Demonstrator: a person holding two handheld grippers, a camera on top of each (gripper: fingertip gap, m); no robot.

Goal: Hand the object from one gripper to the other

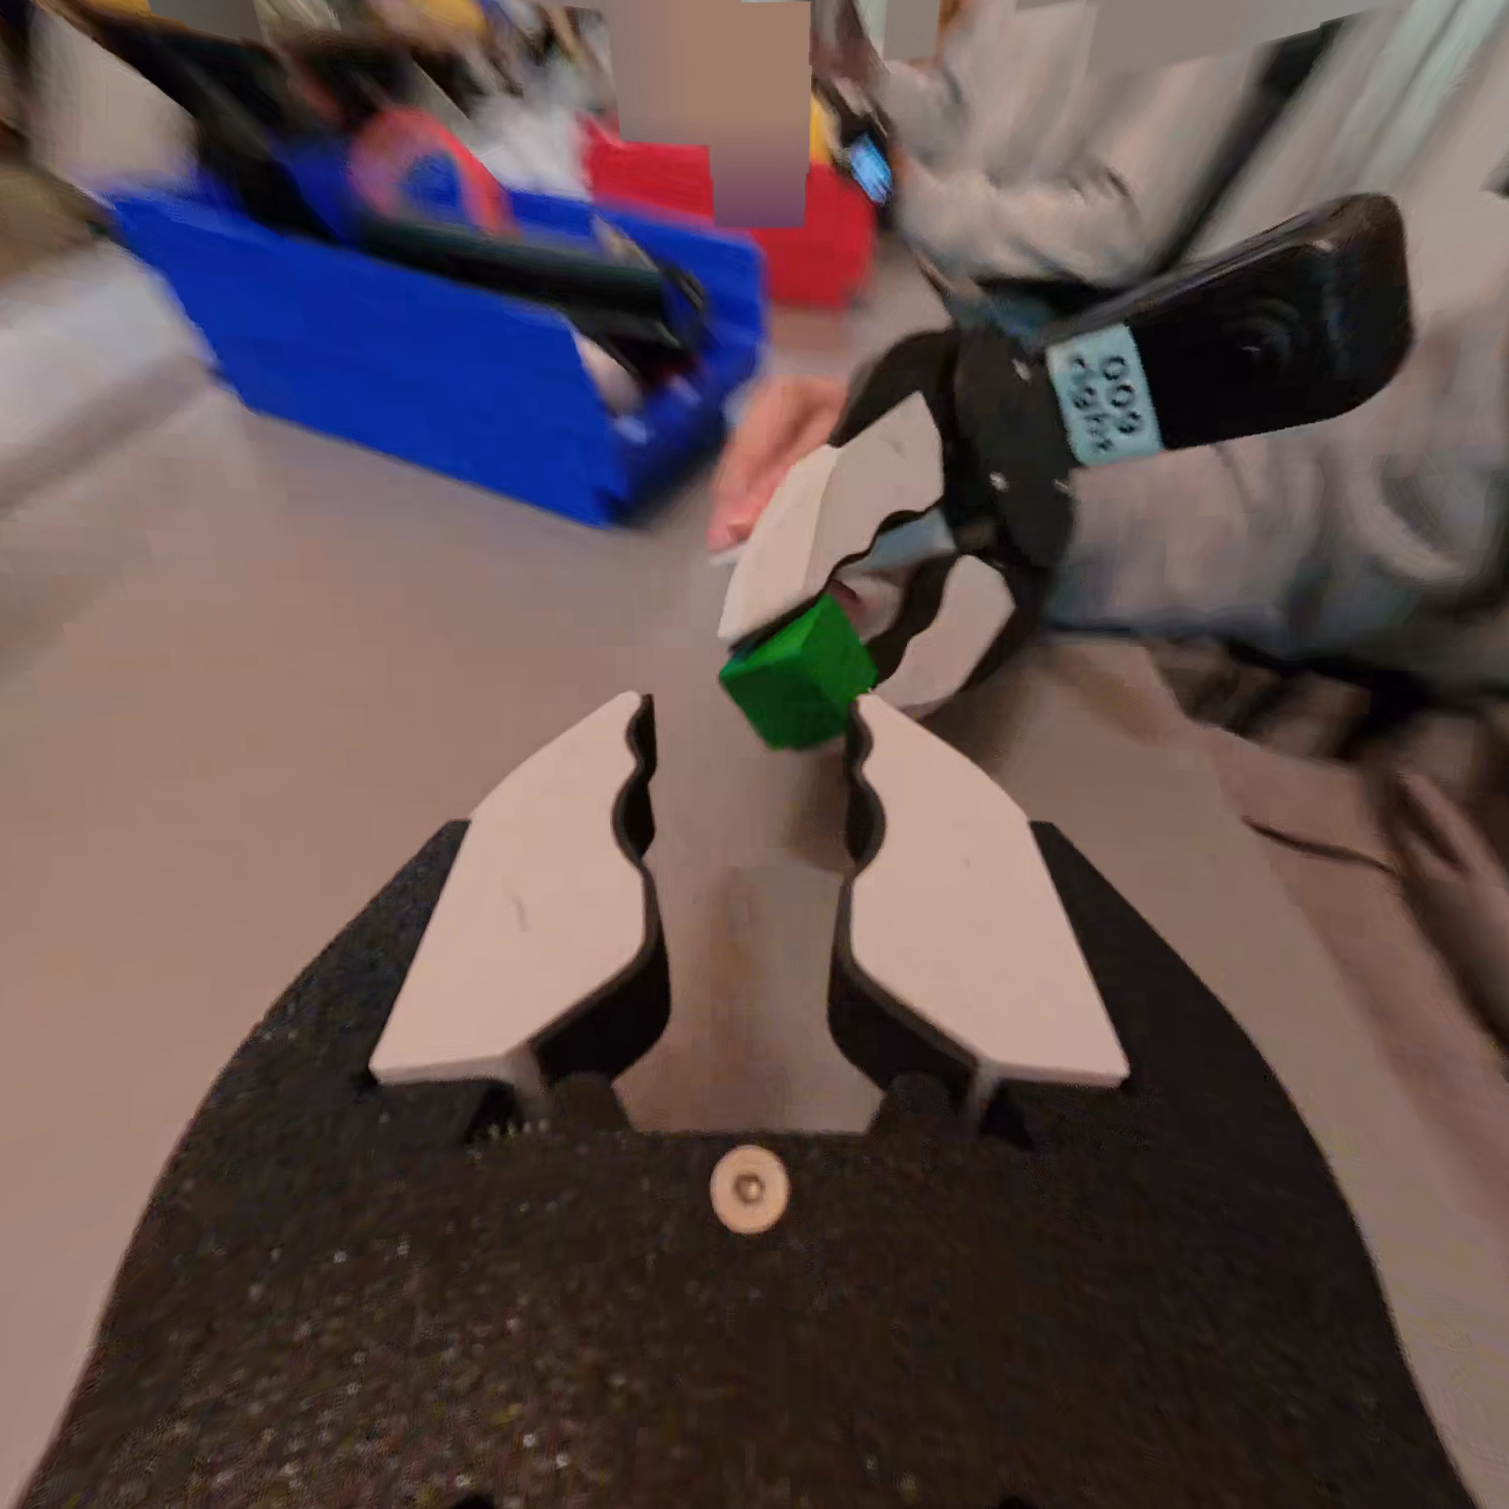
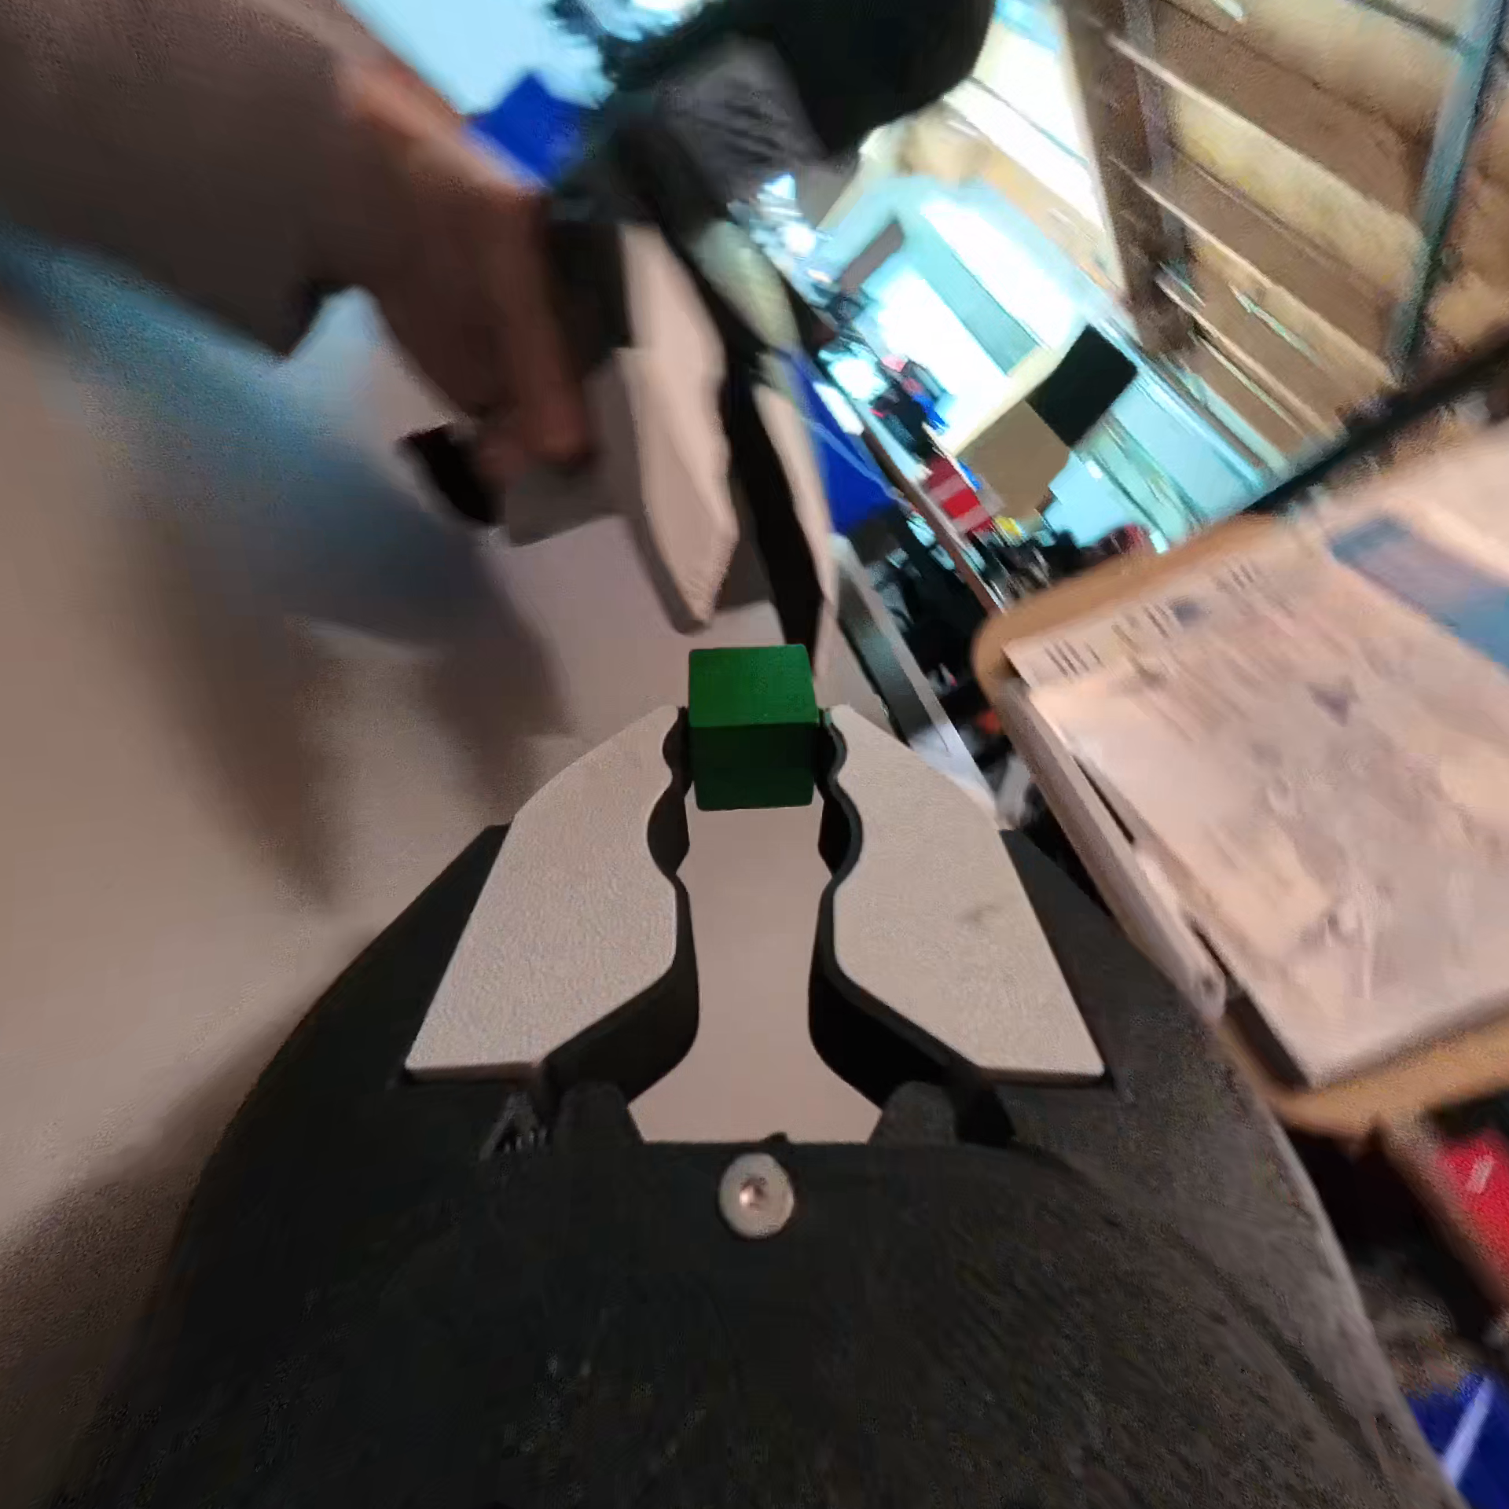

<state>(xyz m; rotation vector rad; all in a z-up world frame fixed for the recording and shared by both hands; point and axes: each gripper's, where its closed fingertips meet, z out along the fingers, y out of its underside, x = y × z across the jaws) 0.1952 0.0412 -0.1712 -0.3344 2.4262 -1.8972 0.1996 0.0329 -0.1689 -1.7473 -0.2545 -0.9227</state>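
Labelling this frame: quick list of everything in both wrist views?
cube: 1, green, pinched at right gripper's tips, off the table
blue bin: 1, blue, far left on table, holds dark items
red bin: 1, red, behind blue bin
table: 1, beige, under both grippers
board: 1, tan with papers, right in right wrist view
left gripper: 1, grey fingers, open, just short of cube
right gripper: 1, grey fingers, shut on cube

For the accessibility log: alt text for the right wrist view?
The right gripper pinches a green cube between its fingertips. Beyond it, blurred, a hand holds the left gripper.
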